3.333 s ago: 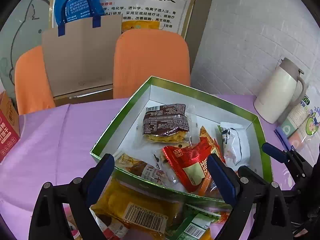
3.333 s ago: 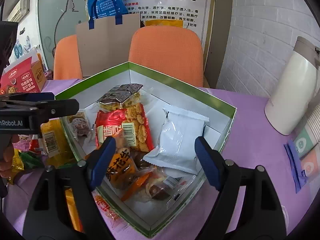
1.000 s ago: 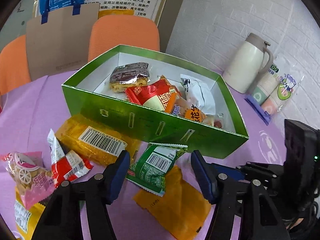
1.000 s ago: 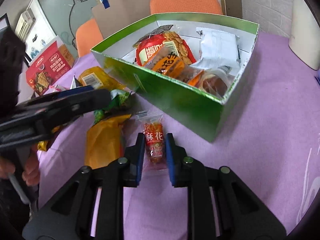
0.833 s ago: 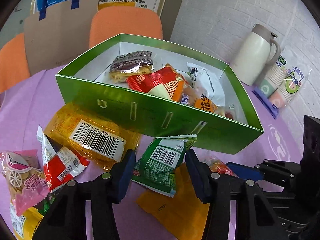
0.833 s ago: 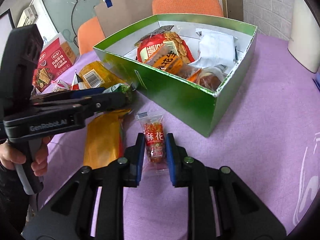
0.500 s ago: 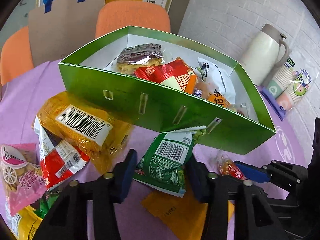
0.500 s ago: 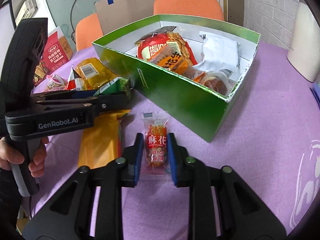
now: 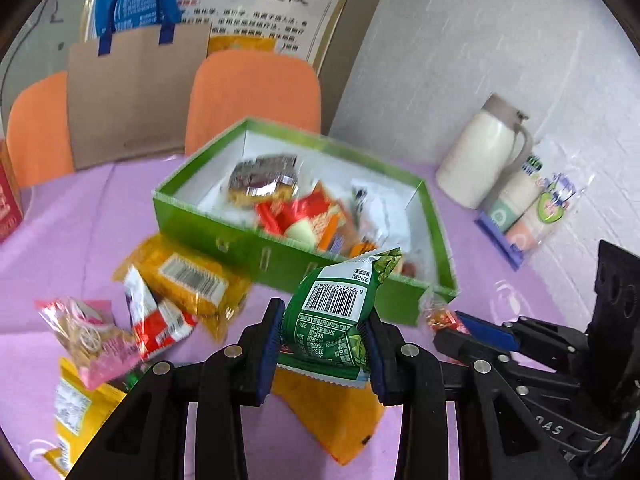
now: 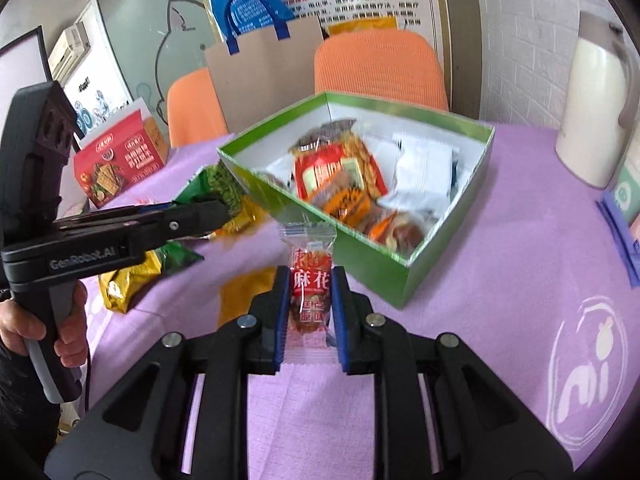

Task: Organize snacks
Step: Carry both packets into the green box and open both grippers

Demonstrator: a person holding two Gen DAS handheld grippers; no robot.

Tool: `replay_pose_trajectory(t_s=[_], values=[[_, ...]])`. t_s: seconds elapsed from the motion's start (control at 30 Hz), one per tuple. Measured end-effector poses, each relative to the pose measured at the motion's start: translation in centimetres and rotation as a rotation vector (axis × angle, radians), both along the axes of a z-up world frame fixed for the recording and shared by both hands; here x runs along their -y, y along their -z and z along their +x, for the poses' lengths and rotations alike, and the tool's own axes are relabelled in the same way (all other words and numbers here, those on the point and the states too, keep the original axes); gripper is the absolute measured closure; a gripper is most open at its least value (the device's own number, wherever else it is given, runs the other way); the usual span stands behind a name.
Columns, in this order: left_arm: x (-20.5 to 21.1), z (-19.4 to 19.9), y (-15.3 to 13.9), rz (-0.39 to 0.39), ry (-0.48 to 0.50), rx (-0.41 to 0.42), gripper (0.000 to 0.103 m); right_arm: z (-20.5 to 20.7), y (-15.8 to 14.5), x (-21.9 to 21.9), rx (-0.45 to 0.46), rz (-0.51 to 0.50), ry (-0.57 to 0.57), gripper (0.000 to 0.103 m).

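The left gripper (image 9: 324, 344) pinches a green snack packet (image 9: 334, 316) and the right gripper (image 10: 310, 308) clamps a small red-labelled twist packet (image 10: 311, 284), both apparently lifted clear of the purple tablecloth (image 10: 500, 280), just in front of the green box (image 10: 448, 248). Each load should be carried above the near wall before the fingers spread, ideally over the emptier white floor at the back of the box.

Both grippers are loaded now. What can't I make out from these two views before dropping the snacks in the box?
- Green box contents: motion-blurred in both wrist views.
- Orange packet: left wrist view, mostly hidden behind the green packet and left gripper.
- Red snack lower end: right wrist view, covered by the right gripper pads.
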State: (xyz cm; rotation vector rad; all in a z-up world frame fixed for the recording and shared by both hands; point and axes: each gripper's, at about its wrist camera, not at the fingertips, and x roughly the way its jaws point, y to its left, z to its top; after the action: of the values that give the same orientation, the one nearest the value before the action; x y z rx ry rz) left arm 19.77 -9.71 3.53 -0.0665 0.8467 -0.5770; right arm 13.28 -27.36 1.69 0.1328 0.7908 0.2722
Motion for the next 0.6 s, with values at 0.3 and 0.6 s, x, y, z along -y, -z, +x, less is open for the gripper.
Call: replay_pose_trajectory(t_s=[0.3,0.6], values=[[1.7,2.3,-4.1,0.021,-0.004,0.092,0.066,2.9,-2.7,1.7,0.070,0.010,0.090,0.081],[3.3,7.7,-1.0,0.045,-0.029,0.015,0.066,6.9,-1.3,4.1,0.054,-0.001,0.156,0.081]])
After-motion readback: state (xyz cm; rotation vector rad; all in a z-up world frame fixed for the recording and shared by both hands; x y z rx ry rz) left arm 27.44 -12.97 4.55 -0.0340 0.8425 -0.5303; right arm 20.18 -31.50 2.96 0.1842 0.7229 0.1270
